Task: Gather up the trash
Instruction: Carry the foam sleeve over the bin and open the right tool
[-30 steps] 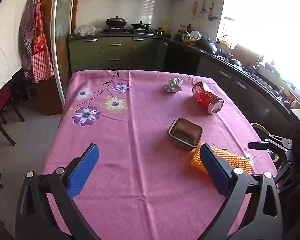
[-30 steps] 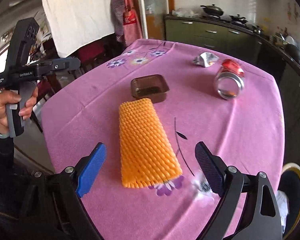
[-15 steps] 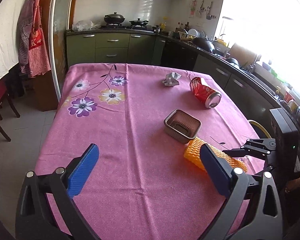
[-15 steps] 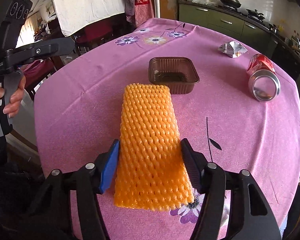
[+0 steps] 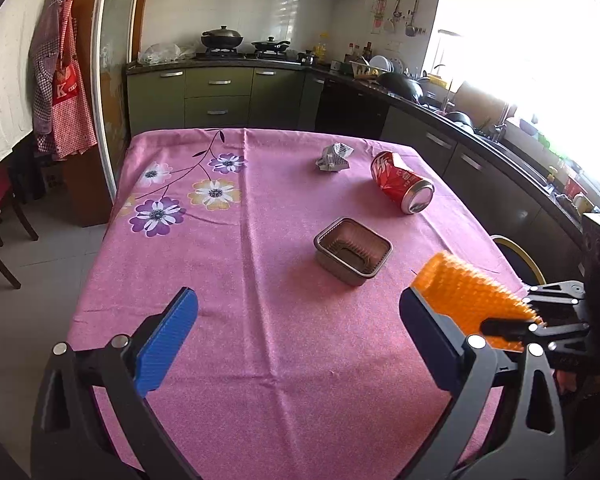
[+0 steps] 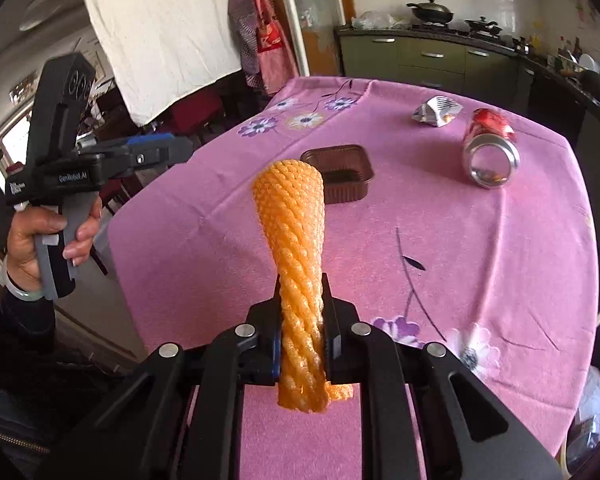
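Now the net is up off the table, squeezed thin where the right gripper has just closed on it. Left gripper hangs open over the near edge, holding nothing.

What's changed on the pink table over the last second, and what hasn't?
The right gripper has just been closing on the orange foam net, squeezing it narrow and lifting it off the pink tablecloth; it lay flat between open jaws before. The left gripper is open and empty as before. The brown tray, red can and crumpled wrapper stayed put.
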`<state>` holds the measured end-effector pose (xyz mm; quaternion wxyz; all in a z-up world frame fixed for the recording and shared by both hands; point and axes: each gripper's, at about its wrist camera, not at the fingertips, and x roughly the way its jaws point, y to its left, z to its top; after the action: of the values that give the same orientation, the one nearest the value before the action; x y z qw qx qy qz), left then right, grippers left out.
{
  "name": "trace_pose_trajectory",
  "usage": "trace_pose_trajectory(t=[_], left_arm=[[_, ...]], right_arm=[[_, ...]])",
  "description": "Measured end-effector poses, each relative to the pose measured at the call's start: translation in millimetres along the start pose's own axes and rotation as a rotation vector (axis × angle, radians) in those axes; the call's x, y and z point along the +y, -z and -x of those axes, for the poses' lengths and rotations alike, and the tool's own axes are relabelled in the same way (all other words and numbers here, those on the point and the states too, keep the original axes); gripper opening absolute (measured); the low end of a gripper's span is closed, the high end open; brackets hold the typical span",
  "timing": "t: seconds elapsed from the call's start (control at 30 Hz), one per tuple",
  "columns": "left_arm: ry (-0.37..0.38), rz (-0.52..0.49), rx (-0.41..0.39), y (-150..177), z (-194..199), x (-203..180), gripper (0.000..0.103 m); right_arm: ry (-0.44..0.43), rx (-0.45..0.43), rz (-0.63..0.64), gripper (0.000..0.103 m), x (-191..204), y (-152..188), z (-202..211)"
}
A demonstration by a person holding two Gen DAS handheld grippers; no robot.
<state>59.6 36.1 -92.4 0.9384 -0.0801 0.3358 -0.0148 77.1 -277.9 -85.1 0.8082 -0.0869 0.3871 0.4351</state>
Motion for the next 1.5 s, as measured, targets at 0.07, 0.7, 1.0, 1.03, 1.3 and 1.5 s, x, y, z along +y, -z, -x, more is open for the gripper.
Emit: trace_pose_trajectory(t=[0.07,0.7,1.0,1.03,1.3,1.5], left_arm=[[0.005,-0.004,-0.001,0,0,-2,0.096],[0.033,-0.074,0.059,-2,-17,-33,0.096],[0.132,-0.186,0.12,-16,-45,-57,0.096],[0.144,-0.204,0.128,-19,-50,-60,0.096],[0.303,-0.302,0.18,-43,-92,-79,0.096],[0.342,-0.264,0.284,-43,-130,-76,0.07]], right_arm=[[0.057,-0.062,-0.081,0.015,-19,5,28],[0.791,-0.065,-0.702,0.063,-259,99,89],[0.792,-0.217,-0.703,0.071,-207,105,118],[0.784,-0.234,-0.708,0.071,-201,107,122],[0.743,-0.293,-0.693,0.074,-170,106,134],[0.718,-0.302,-0.671,0.075,-166,98,132]])
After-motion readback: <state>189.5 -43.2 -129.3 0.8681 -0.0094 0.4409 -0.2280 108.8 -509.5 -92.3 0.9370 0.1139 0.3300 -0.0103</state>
